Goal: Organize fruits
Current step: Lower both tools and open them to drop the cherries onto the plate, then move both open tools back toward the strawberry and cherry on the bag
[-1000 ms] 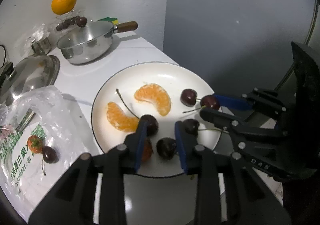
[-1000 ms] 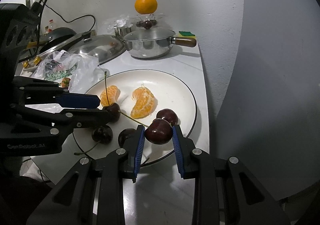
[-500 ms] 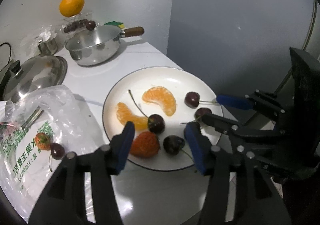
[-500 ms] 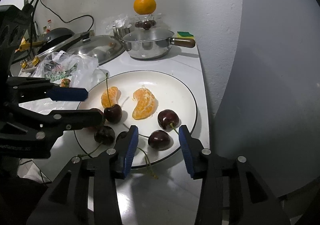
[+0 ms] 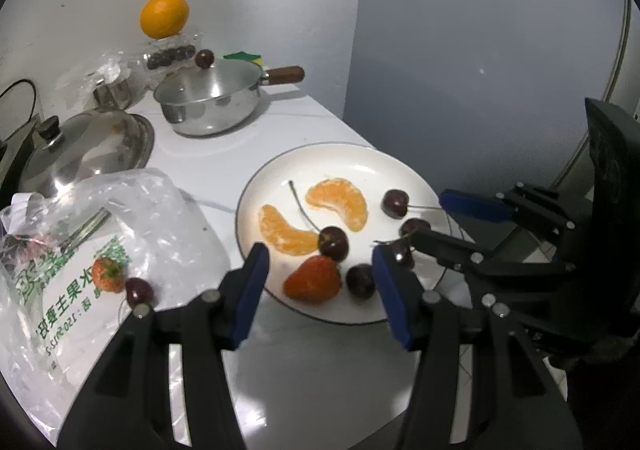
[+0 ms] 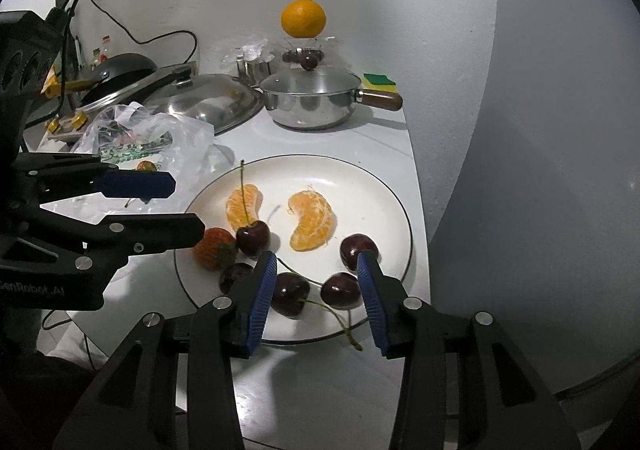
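A white plate (image 5: 340, 158) (image 6: 372, 186) holds two orange segments (image 5: 340, 202) (image 6: 312, 222), a strawberry (image 5: 314, 278) (image 6: 214, 248) and several dark cherries (image 5: 334, 242) (image 6: 340, 290). My left gripper (image 5: 318, 278) is open and empty, its jaws standing apart over the plate's near edge on either side of the strawberry. My right gripper (image 6: 318, 282) is open and empty above two cherries at the plate's front. A plastic bag (image 5: 100, 250) (image 6: 160, 134) left of the plate has a strawberry (image 5: 107, 274) and a cherry (image 5: 139, 290) lying on it.
A steel saucepan (image 5: 208, 102) (image 6: 312, 98) with a wooden handle, a steel lid (image 5: 88, 146) (image 6: 208, 102) and a whole orange (image 5: 164, 15) (image 6: 303, 18) on a clear container stand at the back. The counter ends just right of the plate.
Both grippers opened and drew back from the plate. The right let go of its cherry onto the plate; the left released the strawberry there.
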### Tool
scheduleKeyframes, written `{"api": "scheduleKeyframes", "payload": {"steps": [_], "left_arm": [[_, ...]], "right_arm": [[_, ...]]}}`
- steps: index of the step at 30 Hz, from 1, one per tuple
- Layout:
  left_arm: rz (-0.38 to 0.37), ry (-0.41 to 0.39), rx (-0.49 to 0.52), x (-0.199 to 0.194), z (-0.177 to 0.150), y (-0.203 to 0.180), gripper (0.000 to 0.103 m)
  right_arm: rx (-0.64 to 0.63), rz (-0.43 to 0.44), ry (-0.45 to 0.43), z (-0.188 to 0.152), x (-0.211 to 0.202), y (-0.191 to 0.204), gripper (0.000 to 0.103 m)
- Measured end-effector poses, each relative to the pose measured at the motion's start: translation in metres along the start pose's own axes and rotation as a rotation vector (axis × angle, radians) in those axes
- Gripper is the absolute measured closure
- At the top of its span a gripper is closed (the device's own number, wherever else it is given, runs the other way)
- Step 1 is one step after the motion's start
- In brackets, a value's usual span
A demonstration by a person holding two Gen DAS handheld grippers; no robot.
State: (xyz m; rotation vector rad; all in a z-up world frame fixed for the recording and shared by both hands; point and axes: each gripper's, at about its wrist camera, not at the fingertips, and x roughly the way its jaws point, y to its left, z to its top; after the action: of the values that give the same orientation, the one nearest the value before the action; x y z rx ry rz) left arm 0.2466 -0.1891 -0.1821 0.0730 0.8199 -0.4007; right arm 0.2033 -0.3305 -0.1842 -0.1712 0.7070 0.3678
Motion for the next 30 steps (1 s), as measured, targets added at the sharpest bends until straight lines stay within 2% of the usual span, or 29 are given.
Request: {"api": "scheduleKeyframes", "payload": {"steps": [9,10,11,12,30], "left_arm": [[0.012,-0.027,-0.023,-0.018,-0.007,0.018,0.046],[0.013,-0.029,-0.028,-0.02,-0.008,0.02,0.045],[0.013,-0.031,-0.032,-0.022,-0.009,0.023,0.037],[0.013,-0.036,-0.039,-0.024,-0.009,0.025,0.034],[0.035,-0.055,-0.091,-0.047,-0.027,0.076,0.034]], "right_arm": [[-0.027,0.0,-0.007,0.009,-0.005,0.019,0.059],[-0.03,0.0,-0.007,0.01,-0.005,0.021,0.059],[-0.032,0.0,-0.007,0.01,-0.005,0.023,0.059],[-0.037,0.001,-0.008,0.012,-0.005,0.026,0.059],[-0.094,0.019,-0.01,0.034,0.003,0.077,0.059]]}}
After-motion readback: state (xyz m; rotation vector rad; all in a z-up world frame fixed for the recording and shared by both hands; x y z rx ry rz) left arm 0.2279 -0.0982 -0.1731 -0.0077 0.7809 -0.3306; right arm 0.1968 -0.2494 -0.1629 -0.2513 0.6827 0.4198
